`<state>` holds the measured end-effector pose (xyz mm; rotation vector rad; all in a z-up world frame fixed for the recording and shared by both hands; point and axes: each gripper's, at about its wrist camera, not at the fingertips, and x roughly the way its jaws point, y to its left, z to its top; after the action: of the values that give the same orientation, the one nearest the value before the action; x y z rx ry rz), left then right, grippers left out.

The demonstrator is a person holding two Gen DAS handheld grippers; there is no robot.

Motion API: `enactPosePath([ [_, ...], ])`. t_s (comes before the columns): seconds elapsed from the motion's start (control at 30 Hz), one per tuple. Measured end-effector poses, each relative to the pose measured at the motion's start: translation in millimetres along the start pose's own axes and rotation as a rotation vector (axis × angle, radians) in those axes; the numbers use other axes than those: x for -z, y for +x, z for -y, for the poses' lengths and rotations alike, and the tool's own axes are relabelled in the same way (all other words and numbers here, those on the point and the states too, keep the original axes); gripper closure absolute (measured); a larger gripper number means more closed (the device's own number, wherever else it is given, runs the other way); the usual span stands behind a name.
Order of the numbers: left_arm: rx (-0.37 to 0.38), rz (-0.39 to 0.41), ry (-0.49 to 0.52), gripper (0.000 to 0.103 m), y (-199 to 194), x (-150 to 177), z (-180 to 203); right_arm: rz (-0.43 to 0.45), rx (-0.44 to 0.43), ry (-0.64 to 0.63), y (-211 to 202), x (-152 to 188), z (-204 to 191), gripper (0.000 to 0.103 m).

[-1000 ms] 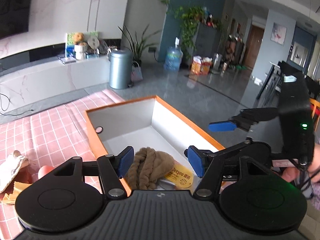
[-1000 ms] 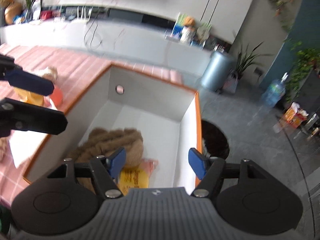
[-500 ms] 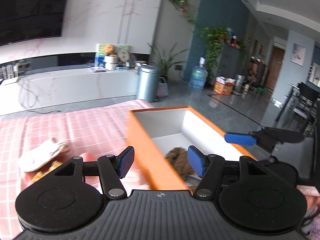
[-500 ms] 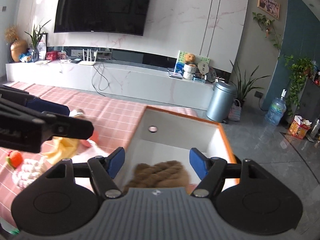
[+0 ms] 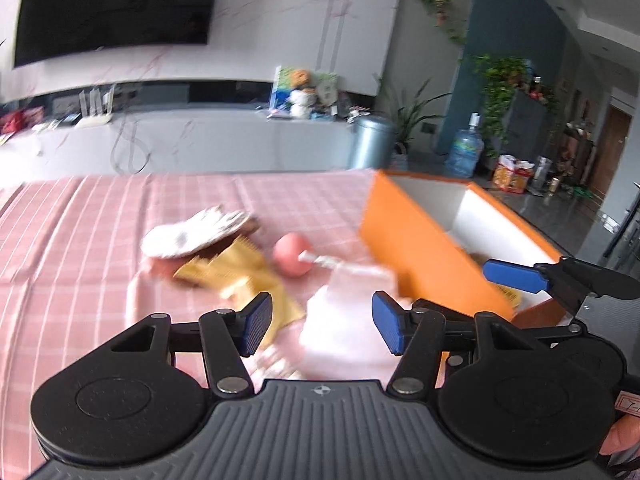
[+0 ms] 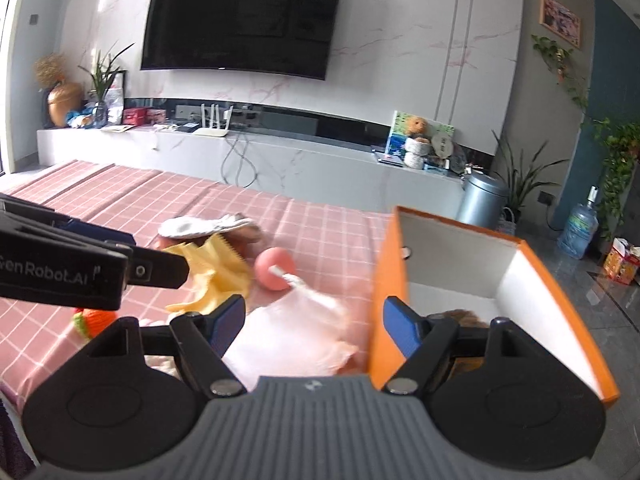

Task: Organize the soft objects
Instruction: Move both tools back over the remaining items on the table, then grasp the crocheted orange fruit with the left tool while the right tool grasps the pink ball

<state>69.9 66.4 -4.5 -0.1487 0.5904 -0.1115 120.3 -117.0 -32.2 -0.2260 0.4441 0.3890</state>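
Hovering over the desk (image 6: pixel 120 208), left gripper (image 5: pixel 322 328) closing slightly, right gripper (image 6: pixel 314 330) widening, both empty; pink cloth (image 6: pixel 296 340) lies beside the orange box (image 6: pixel 390 280), brown yarn (image 6: pixel 460 315) inside.

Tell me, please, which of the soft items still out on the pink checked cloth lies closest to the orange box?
The pale pink fabric piece: it lies right beside the orange box, nearer than the pink ball, the yellow cloth or the white glove beyond.
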Motion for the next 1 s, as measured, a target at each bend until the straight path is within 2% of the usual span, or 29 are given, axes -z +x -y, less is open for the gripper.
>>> enactPosePath([
  [0.17,-0.046,-0.007,-0.043,0.036,-7.0,17.1,-19.8,-0.009,-0.030,0.004,5.6,14.5,-27.7,0.028],
  [0.3,-0.123,0.007,-0.045,0.036,-14.1,32.1,-32.6,-0.009,-0.040,-0.013,12.2,23.8,-43.2,0.028],
  [0.37,-0.162,-0.004,-0.049,0.036,-15.5,40.3,-37.4,-0.014,-0.043,-0.018,16.1,28.0,-47.8,0.030],
  [0.43,-0.198,-0.025,-0.056,0.036,-15.5,47.8,-41.2,-0.023,-0.049,-0.024,20.6,32.1,-49.8,0.039],
  [0.5,-0.223,-0.048,-0.066,0.036,-12.1,54.6,-46.9,-0.043,-0.056,-0.035,26.5,35.7,-51.0,0.042],
  [0.67,-0.279,-0.061,-0.066,0.036,0.5,57.4,-57.6,-0.072,-0.096,-0.003,41.7,38.2,-52.3,0.045],
  [0.83,-0.306,-0.076,-0.054,0.036,14.3,57.1,-60.5,-0.072,-0.165,-0.003,52.1,39.0,-62.3,0.045],
  [1.0,-0.314,-0.111,-0.058,0.036,31.1,56.0,-67.6,-0.096,-0.165,-0.015,61.1,38.1,-66.8,0.045],
])
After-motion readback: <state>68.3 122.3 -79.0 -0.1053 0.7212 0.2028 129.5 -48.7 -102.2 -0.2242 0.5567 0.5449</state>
